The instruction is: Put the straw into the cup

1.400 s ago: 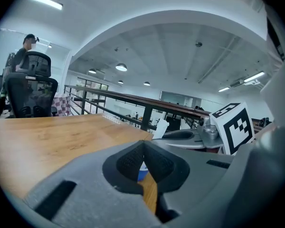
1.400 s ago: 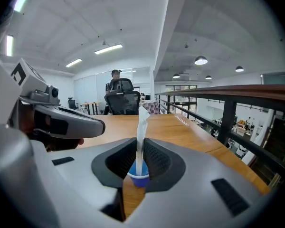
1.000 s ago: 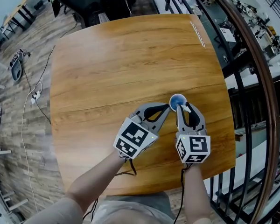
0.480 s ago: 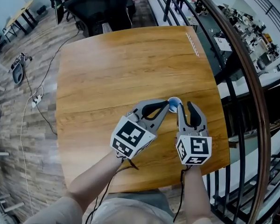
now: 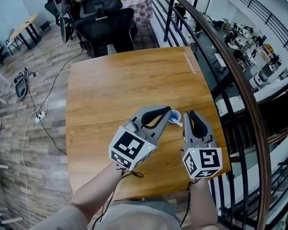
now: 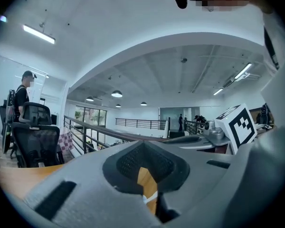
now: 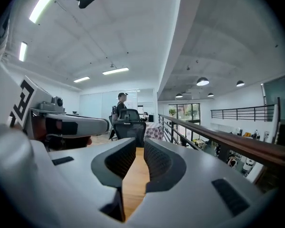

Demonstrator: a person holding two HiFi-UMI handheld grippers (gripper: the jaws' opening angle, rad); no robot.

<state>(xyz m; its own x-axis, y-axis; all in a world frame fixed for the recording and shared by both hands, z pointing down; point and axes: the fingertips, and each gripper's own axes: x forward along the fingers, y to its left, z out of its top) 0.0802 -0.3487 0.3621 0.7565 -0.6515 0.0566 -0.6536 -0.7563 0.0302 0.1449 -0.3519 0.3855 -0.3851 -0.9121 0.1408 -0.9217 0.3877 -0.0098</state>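
Right claw (image 5: 188, 115), barely parted and empty, and shut left claw (image 5: 168, 111) flank the blue cup (image 5: 173, 115) at frame centre, straw (image 5: 179, 124) already inside; brushing that straw could topple it.

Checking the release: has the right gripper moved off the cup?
Yes. Right gripper has drawn back, right of the cup it was over; only table shows between its jaws.

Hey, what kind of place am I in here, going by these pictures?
Probably an open-plan office or lab, up on a mezzanine. The wooden table stands beside a railing that overlooks a lower floor full of desks and equipment, and black office chairs sit at the table's far end.
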